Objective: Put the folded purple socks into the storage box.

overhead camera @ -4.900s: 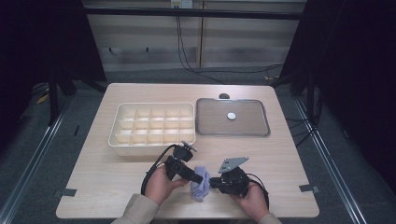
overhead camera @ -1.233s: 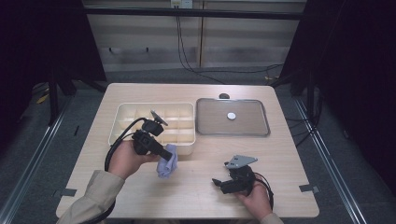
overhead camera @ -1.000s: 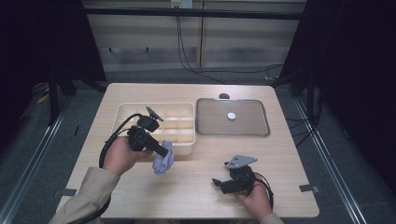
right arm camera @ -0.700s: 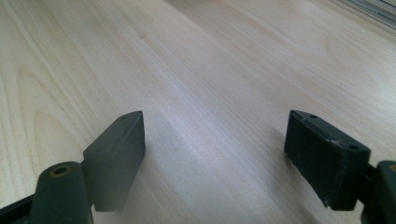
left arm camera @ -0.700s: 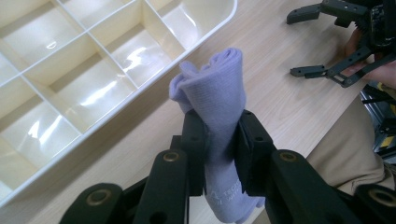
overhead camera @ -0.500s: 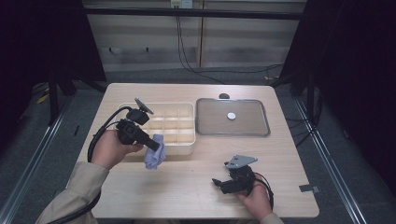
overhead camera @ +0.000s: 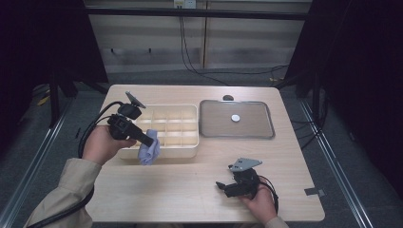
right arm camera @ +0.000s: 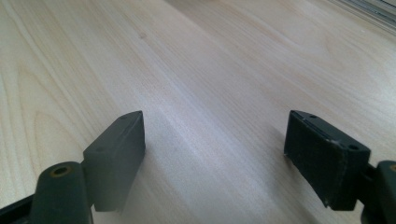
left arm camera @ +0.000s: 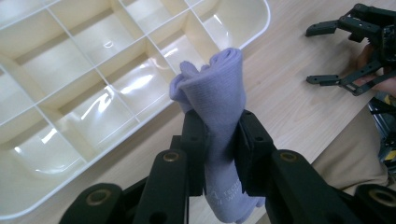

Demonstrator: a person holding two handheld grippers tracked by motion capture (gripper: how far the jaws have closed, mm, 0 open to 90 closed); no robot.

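- High view: the left gripper (overhead camera: 147, 140) was found clamped on a rolled lilac cloth (overhead camera: 149, 152), held at the near rim of the cream divided tray (overhead camera: 190, 151), judged ready for lowering into a compartment.
- Left gripper view: the cloth (left arm camera: 219, 107) was pinched at mid-length, so both ends hung free.
- Right gripper view: the right gripper (right arm camera: 215, 154) was observed wide open, empty, parked on the table (right arm camera: 210, 70), judged clear of the work.

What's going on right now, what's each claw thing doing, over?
Left gripper shut on lilac cloth, over near edge of divided tray. Right gripper open, empty, above the table. Nothing in the way.
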